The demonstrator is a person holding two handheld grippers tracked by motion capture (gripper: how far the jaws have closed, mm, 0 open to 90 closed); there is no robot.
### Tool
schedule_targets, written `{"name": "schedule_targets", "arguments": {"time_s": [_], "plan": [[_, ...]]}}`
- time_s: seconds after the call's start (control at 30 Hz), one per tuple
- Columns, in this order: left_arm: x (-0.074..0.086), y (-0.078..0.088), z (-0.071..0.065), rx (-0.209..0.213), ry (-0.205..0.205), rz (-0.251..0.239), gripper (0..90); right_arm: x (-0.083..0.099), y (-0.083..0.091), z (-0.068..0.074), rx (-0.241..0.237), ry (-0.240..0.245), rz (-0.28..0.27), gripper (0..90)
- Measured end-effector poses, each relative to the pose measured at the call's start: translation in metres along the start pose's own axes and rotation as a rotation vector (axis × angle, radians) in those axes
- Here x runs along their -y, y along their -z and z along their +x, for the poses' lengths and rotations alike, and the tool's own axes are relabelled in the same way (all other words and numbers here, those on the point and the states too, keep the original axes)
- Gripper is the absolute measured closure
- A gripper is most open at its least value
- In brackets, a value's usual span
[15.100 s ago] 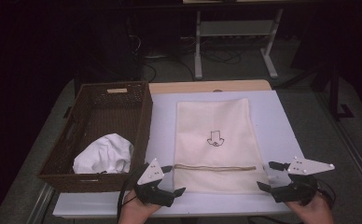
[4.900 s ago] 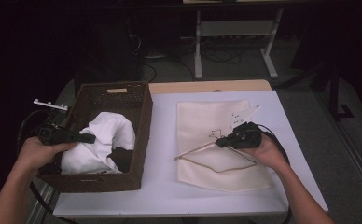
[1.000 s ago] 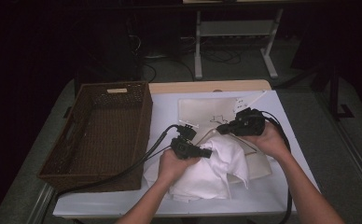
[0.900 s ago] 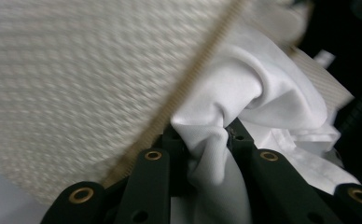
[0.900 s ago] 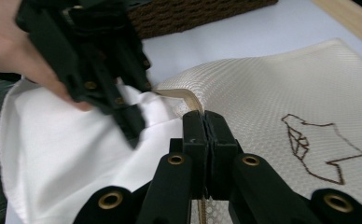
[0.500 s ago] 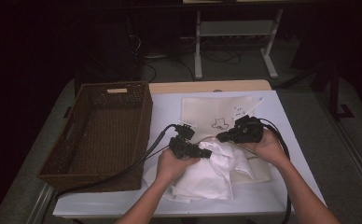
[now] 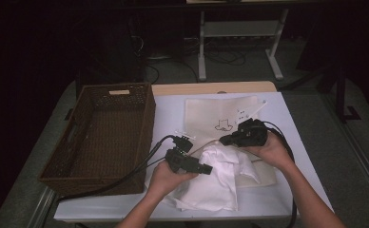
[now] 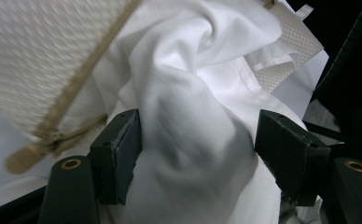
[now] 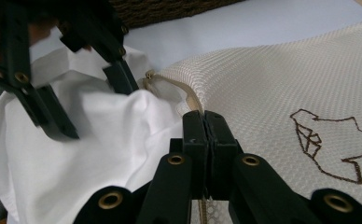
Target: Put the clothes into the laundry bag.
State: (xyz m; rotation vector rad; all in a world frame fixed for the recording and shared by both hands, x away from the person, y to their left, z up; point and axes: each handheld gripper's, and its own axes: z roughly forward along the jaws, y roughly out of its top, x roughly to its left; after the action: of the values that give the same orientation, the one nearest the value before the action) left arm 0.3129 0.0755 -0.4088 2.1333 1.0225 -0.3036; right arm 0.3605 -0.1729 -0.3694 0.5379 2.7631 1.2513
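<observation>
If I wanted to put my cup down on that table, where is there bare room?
The strip between the basket and the cloth bag is bare, as is the table right of the bag. The basket is empty too. The front middle is crowded: white shirt, both hands, cables.

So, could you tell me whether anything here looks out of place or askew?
Nothing looks damaged or spilled. The white garment lies crumpled, partly at the mesh bag's zipped opening, whose edge the right gripper pinches; the left gripper straddles the cloth, open.

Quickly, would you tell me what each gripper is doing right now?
Left gripper: open, jaws either side of the white garment.
Right gripper: shut on the mesh bag edge.
</observation>
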Motion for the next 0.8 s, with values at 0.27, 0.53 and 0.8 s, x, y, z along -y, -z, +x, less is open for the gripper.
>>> {"name": "schedule_targets", "arguments": {"time_s": [0.27, 0.53, 0.8], "plan": [[0.008, -0.017, -0.007, 0.012, -0.081, -0.039, 80.5, -0.002, -0.002, 0.002, -0.009, 0.012, -0.019, 87.7], [0.000, 0.001, -0.032, 0.051, -0.110, -0.116, 81.9, -0.006, -0.001, 0.006, -0.014, 0.021, -0.032, 87.7], [-0.012, -0.020, 0.004, -0.049, 0.036, -0.199, 81.7, -0.006, -0.003, 0.010, -0.025, 0.031, -0.021, 87.9]]}}
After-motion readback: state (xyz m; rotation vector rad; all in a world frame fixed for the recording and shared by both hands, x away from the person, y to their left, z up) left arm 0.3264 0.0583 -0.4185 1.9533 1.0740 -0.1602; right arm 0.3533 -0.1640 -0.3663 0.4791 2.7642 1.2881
